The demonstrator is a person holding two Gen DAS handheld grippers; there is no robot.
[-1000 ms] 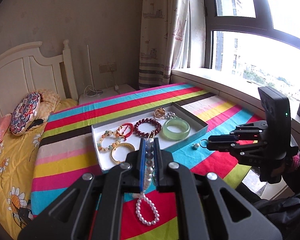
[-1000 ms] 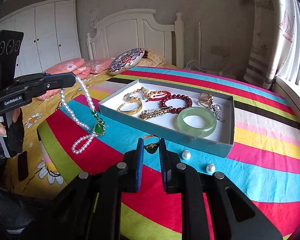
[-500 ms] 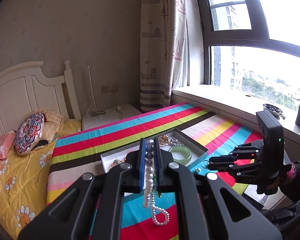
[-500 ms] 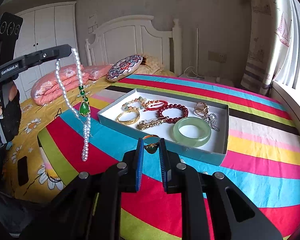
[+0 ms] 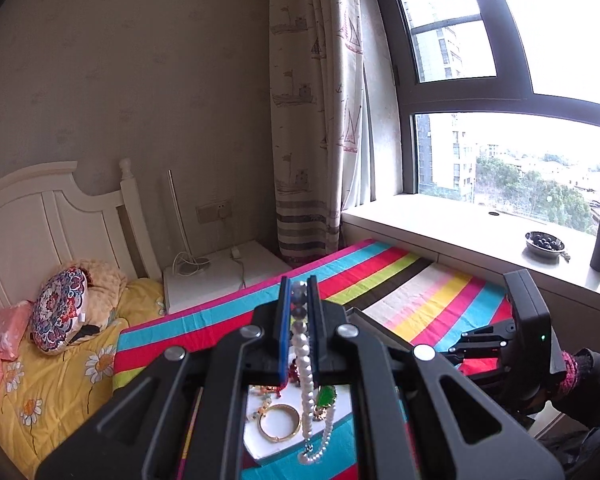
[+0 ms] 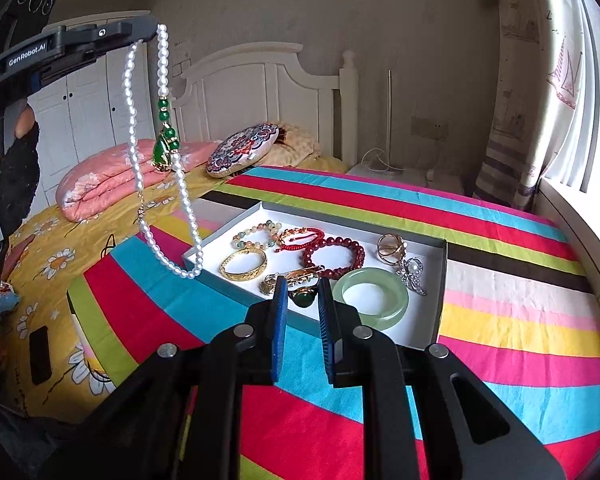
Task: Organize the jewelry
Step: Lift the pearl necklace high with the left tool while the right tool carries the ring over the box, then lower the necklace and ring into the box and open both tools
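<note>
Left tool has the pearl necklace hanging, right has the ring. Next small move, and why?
Probably ease the right tool forward and down, then release: its green-stone ring already sits over the white tray's near edge, while the pearl necklace in the left tool dangles outside the tray's left corner.

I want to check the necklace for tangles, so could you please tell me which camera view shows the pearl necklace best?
The right wrist view: the pearl necklace hangs in full from the left gripper, green pendant and bottom loop visible. The left wrist view shows only a foreshortened strand pinched in that gripper, with its lower end dangling over the tray.
</note>
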